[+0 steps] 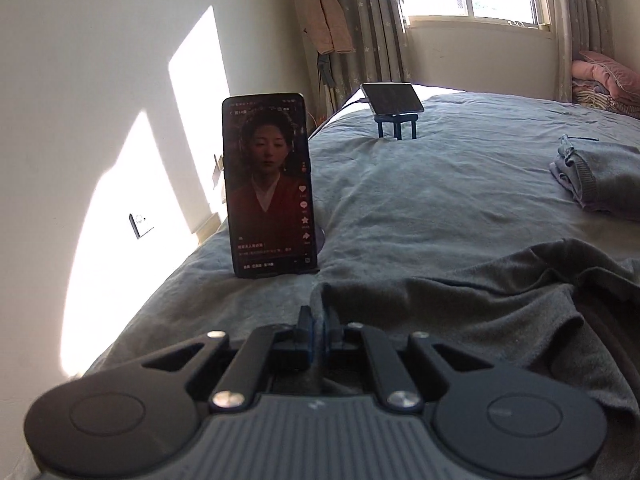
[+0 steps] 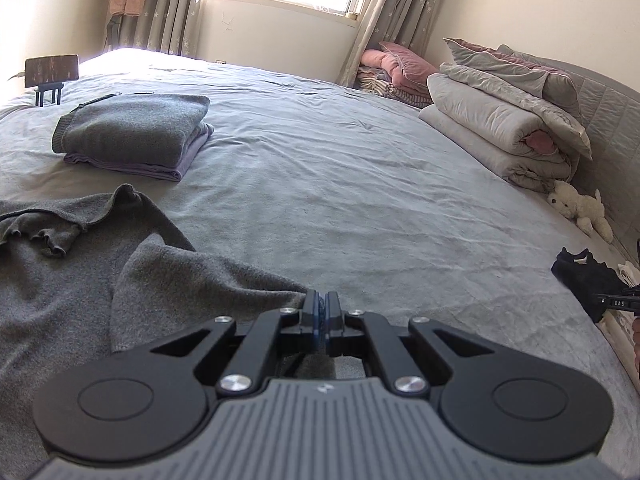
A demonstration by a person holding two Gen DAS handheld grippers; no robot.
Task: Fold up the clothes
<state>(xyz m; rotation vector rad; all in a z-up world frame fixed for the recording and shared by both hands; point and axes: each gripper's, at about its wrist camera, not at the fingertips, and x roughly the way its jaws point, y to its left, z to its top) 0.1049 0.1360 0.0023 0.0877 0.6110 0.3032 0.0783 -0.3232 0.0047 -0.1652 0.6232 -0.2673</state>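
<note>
while both jaws pinch the grey garment [image 2: 80, 280] edges, left gripper [image 1: 318, 320] faces a propped phone [image 1: 267, 186] just ahead; right gripper [image 2: 321, 308] has bare bed sheet [image 2: 360, 200] ahead, folded clothes [image 2: 136, 136] far left.

At the bottom centre the left gripper [image 1: 319, 320] pinches a fold of the grey garment [image 1: 500, 300], which spreads to the lower right over the bed [image 1: 420, 200]. A phone [image 1: 268, 186] stands upright left of centre; folded clothes [image 1: 600, 176] lie at right.
</note>
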